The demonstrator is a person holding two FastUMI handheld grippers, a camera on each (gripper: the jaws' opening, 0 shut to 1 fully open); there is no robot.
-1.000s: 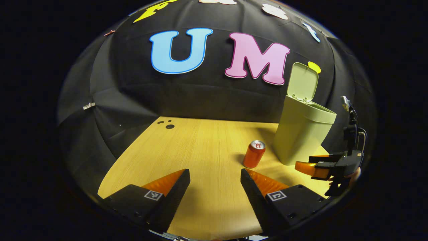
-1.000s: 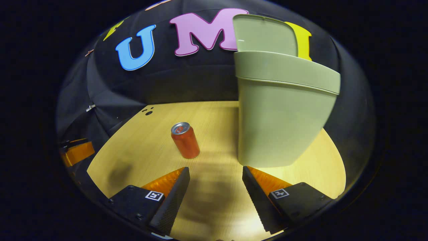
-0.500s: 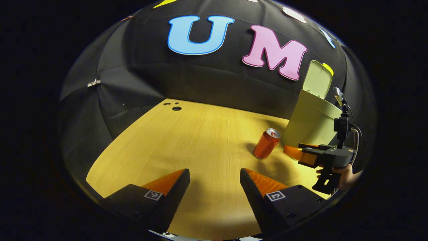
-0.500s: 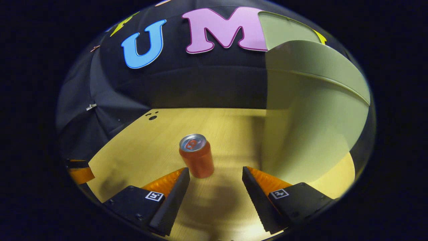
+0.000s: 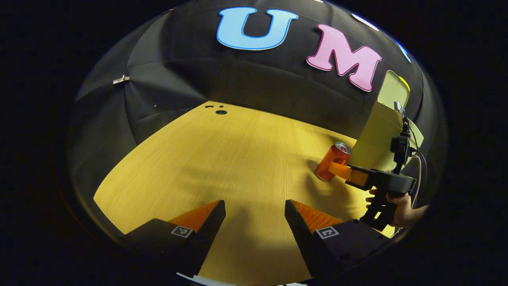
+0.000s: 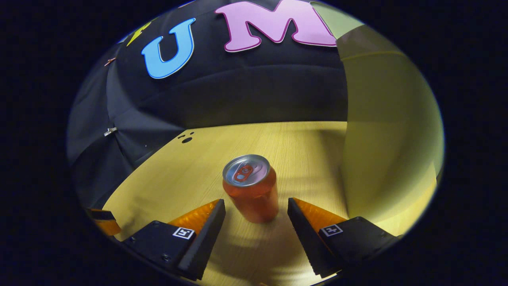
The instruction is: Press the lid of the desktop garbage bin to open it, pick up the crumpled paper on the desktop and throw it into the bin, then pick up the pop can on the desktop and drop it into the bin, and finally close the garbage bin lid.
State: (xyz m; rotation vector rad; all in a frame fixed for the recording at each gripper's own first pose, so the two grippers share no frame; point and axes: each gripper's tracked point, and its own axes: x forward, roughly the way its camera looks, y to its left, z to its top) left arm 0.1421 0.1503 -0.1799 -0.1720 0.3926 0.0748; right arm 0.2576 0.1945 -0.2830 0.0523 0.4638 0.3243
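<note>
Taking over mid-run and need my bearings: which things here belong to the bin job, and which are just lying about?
Part of the job:
- pop can, upright, between the open fingers of the right gripper
- garbage bin, just right of the can, lid up
- left gripper, open, holding nothing

Just there:
- wooden table
- small holes at the table's far corner

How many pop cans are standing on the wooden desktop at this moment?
1. The pop can stands upright on the desktop, just left of the green bin, between the open fingers of the right claw. Another could be hidden behind the bin.
</note>
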